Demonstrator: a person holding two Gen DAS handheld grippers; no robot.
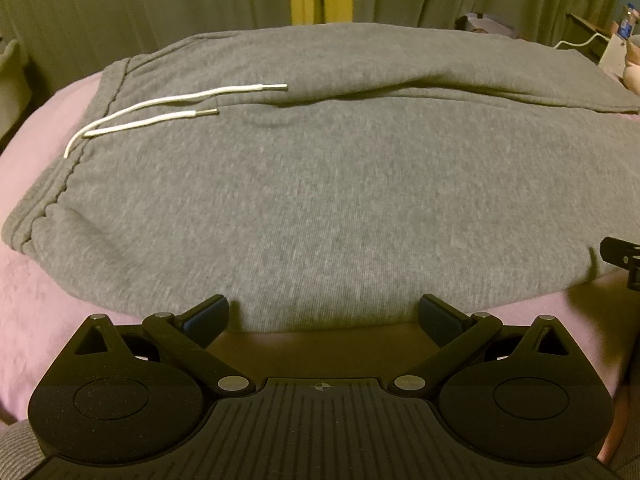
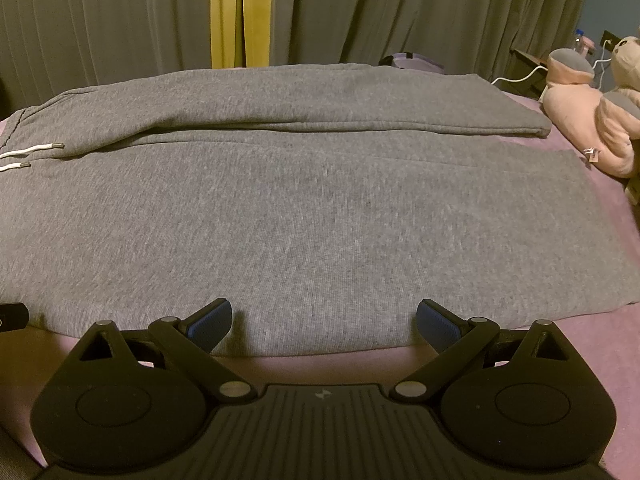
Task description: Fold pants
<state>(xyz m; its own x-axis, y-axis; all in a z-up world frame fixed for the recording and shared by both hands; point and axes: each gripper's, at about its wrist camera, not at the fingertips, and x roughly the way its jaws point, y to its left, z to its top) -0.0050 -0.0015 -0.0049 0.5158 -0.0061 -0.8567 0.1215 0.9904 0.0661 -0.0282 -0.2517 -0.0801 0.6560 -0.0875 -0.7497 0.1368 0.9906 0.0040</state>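
Note:
Grey sweatpants (image 1: 320, 184) lie flat on a pink bed sheet (image 1: 36, 296), waistband to the left with two white drawstrings (image 1: 160, 104), legs running right. They also fill the right wrist view (image 2: 304, 216), with the far leg (image 2: 320, 104) lying along the back. My left gripper (image 1: 322, 314) is open and empty at the pants' near edge by the waist end. My right gripper (image 2: 324, 322) is open and empty at the near edge further along the leg. The right gripper's tip shows at the right edge of the left wrist view (image 1: 620, 256).
Grey curtains (image 2: 400, 12) with a yellow strip (image 2: 236, 12) hang behind the bed. A pink and grey plush toy (image 2: 588, 112) lies at the bed's right side. A nightstand with a bottle (image 1: 626, 24) and a white cable stands at the far right.

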